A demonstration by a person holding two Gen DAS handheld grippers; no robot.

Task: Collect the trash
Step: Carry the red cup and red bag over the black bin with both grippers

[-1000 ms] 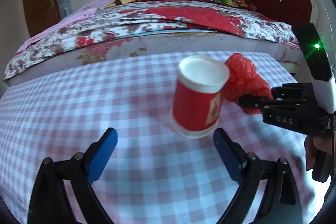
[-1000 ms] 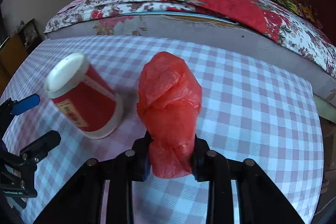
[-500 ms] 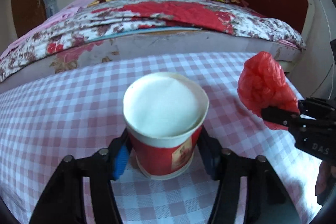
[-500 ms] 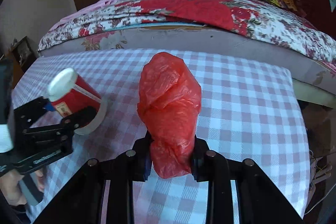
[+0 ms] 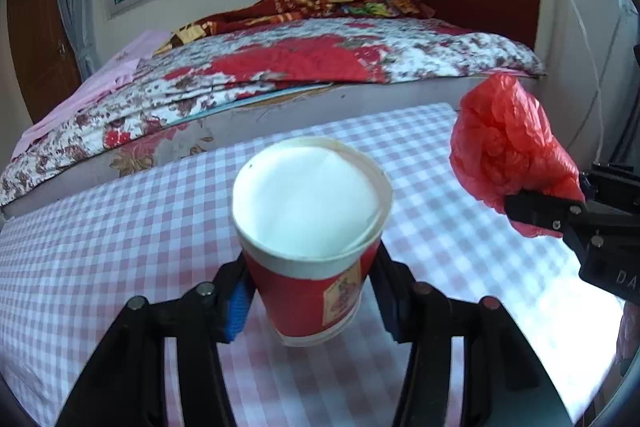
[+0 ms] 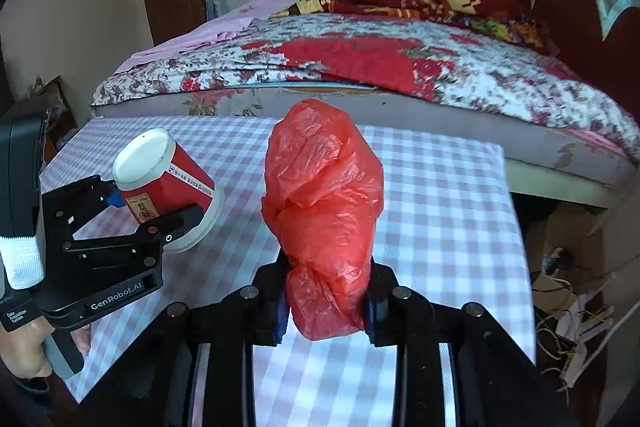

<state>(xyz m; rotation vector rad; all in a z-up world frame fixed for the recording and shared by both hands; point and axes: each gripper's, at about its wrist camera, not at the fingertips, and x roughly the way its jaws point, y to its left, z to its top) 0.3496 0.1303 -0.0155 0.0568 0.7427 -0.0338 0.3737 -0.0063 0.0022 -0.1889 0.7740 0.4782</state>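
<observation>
A bedroom is spreading out ahead of you: the bed [image 5: 280,67] under its floral quilt is running along the far side, and the checked desk [image 5: 100,247] is sitting just in front of it, carrying nothing but what you are lifting. You are holding both pieces of trash clear of the desk, which I judge is so you can carry them off together rather than in two trips.

Your right tongs [image 6: 326,301] are clenched on the knotted lower end of the red bag [image 6: 324,203], so the crumpled bulk is standing up ahead of the pads and not dragging on the cloth. In the left view the bag [image 5: 504,155] is hanging out to your right, well apart from the cup.

Your left tongs [image 5: 310,297] are closing on the red cup [image 5: 312,255], pads pressing on its wall from either side. You are gripping it upside down and tilted, white base toward the camera, wide rim lowest; in the right view the cup [image 6: 160,179] is leaning the same way. No bin is showing in either view.
</observation>
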